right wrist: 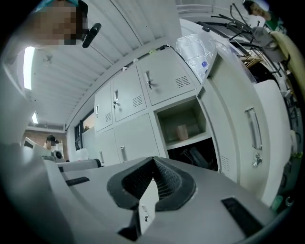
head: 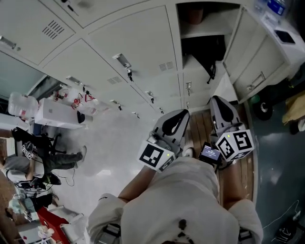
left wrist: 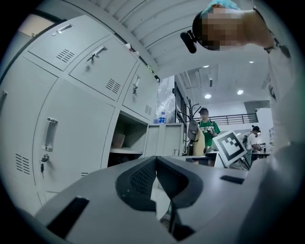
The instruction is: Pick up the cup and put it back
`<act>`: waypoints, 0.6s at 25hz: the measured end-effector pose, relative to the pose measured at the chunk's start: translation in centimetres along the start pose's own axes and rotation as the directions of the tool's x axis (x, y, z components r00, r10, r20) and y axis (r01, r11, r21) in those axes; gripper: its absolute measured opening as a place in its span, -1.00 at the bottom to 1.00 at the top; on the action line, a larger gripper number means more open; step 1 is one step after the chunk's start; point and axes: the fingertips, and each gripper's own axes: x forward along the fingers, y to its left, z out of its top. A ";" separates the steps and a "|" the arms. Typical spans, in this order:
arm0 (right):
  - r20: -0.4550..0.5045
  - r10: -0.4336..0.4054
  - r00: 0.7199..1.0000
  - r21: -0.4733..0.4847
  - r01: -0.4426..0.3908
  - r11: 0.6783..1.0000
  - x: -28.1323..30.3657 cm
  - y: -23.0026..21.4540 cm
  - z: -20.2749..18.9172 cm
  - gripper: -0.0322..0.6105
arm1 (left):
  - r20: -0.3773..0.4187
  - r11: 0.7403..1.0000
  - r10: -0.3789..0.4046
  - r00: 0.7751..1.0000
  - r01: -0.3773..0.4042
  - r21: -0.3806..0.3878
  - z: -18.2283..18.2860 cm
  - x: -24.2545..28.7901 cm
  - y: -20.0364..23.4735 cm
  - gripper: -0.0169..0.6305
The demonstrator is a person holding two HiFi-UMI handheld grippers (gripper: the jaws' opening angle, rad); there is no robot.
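A pale brown cup (right wrist: pixel 181 131) stands on the upper shelf of an open locker (right wrist: pixel 190 141); it also shows in the left gripper view (left wrist: pixel 118 139) and, dimly, in the head view (head: pixel 194 14). Both grippers are held level in front of the locker bank, well short of the cup. My left gripper (left wrist: pixel 156 159) has its jaws closed together with nothing between them, and it shows in the head view (head: pixel 182 115). My right gripper (right wrist: pixel 153 160) is likewise shut and empty, just right of the left one (head: pixel 218 101).
The locker's door (head: pixel 257 52) stands swung open at the right. A dark bag (right wrist: pixel 195 157) fills the compartment under the cup. A water bottle (left wrist: pixel 162 117) stands on top of the lockers. People (left wrist: pixel 206 131) and cluttered desks (head: pixel 57 112) are further off.
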 end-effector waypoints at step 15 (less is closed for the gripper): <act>-0.014 -0.062 0.998 -0.056 0.061 0.997 -5.0 8.4 -3.6 -0.82 | -0.004 1.000 -0.018 1.000 0.018 -0.014 0.7 -7.6 1.4 -0.92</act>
